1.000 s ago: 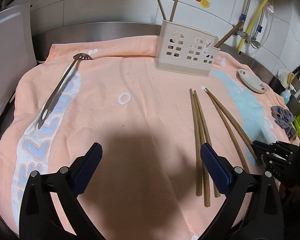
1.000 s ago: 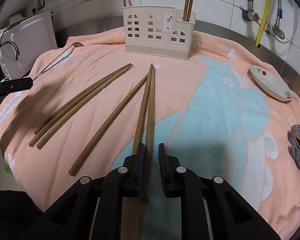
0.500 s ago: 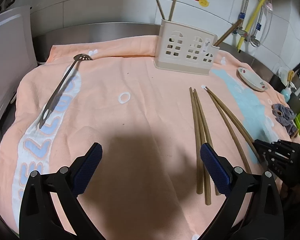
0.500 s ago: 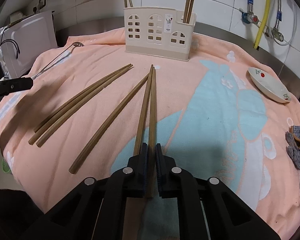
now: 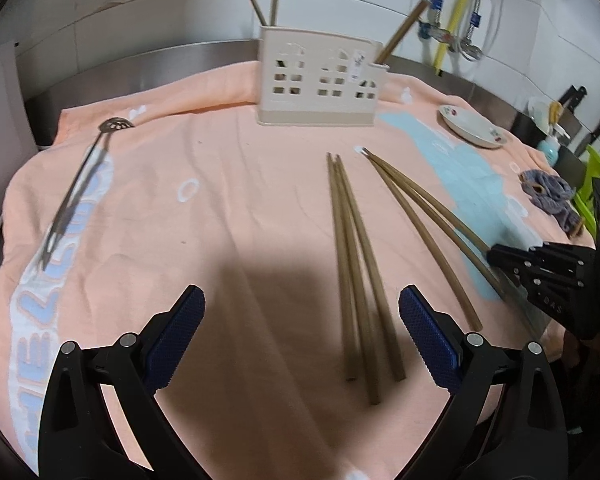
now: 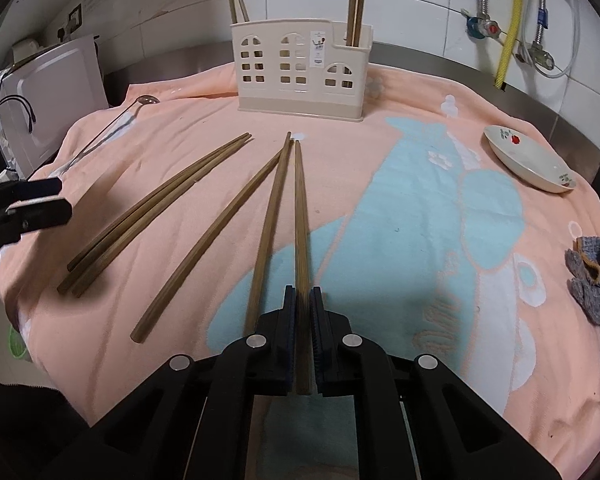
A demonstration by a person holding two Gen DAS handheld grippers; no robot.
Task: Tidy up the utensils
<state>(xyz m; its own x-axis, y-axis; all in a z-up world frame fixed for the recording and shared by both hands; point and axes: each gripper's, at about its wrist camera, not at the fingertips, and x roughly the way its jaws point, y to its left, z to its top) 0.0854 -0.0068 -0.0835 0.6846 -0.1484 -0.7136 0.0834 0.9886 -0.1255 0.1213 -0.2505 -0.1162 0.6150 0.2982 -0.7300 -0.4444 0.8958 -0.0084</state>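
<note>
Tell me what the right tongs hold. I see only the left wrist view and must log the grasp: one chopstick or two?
Observer: One. The right tongs are shut on a single chopstick.
Operator: And the one beside it?
Observer: The neighbouring chopstick passes outside the left finger, ungripped.
Operator: What's in the holder's right compartment?
Observer: In the holder, two chopsticks stand close together there.

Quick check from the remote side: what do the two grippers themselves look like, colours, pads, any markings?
Both match: the left gripper and right gripper have matte black plastic frames, angular linkages with round silver pivot screws, and textured dark blue finger pads. No cables or sleeves show. Small embossed lettering on the right gripper's side is unreadable.
</note>
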